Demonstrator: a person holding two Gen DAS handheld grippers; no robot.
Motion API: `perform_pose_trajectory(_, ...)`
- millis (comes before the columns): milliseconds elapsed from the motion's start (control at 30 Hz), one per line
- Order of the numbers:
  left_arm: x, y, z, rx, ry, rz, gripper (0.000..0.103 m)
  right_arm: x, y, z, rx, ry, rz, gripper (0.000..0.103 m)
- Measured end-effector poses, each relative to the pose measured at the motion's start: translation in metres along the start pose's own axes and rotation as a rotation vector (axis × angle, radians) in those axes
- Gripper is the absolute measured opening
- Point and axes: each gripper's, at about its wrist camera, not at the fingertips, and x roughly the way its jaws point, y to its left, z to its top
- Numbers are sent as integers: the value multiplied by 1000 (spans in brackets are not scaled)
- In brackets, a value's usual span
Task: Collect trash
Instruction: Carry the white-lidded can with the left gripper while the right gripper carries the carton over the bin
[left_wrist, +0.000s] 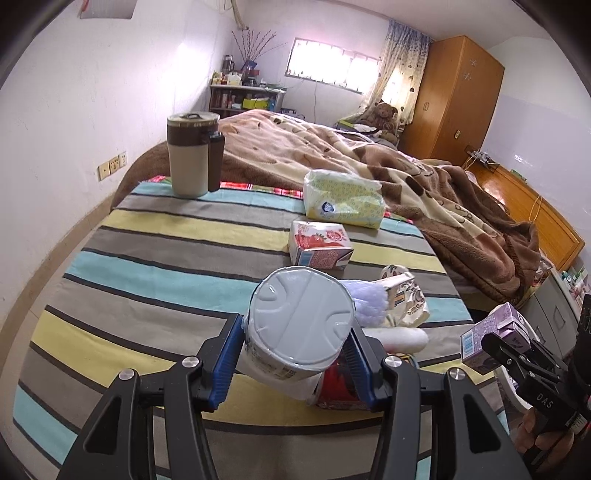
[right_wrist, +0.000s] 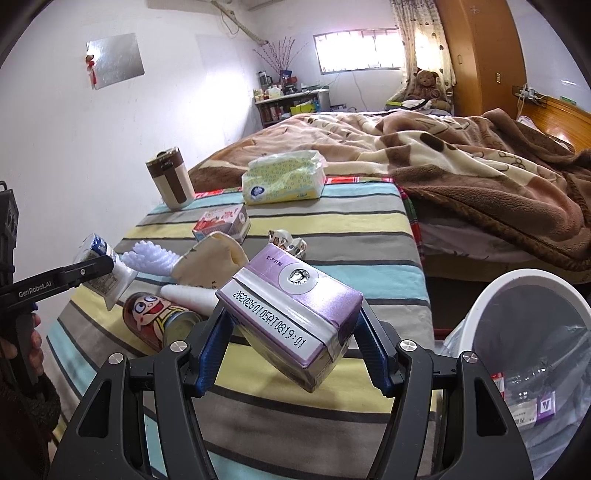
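This is a lived-in home bedroom: a bed under a rumpled brown and cream fleece blanket (right_wrist: 461, 155), a tall orange wooden wardrobe (left_wrist: 454, 99), a brown teddy bear (right_wrist: 424, 86) beneath flowered curtains (left_wrist: 400, 70), and a cluttered shelf unit (left_wrist: 243, 98) against the white wall.

A striped cloth (right_wrist: 369, 221) in teal, yellow, grey and brown covers the surface, which butts against the bed at its far edge. Near the far left corner a beige and brown lidded mug (left_wrist: 192, 155) stands upright. A yellow tissue pack (left_wrist: 341, 197) lies at the far edge, towards the right. Just in front of it lies a strawberry-print carton (left_wrist: 319, 243). Nearer the middle are a white brush (right_wrist: 147, 260), a crumpled patterned wrapper (right_wrist: 288, 242) and a cartoon-printed can (right_wrist: 159, 319) lying on its side.
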Motion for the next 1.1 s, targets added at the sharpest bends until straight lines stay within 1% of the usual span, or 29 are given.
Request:
perform_pose_trajectory(200, -19, -10, 4, 9, -39, -8, 54, -12, -5, 2, 15, -30, -6, 65)
perform_pose_trajectory(333, -28, -22, 5, 25, -51, -36, 54, -23, -10, 2, 24, -47, -18, 65)
perform_pose_trajectory(500, -37, -46, 5, 57, -61, -83, 54, -35, -21, 3, 45, -68, -41, 65)
perform_pose_trajectory(833, -35, -103, -4, 130, -35, -172, 54, -58, -44, 2, 73, -103, -105, 65)
perform_pose_trajectory(1100, -22, -162, -16, 203, 5, -263, 54, -74, -73, -2, 107, -123, -197, 65)
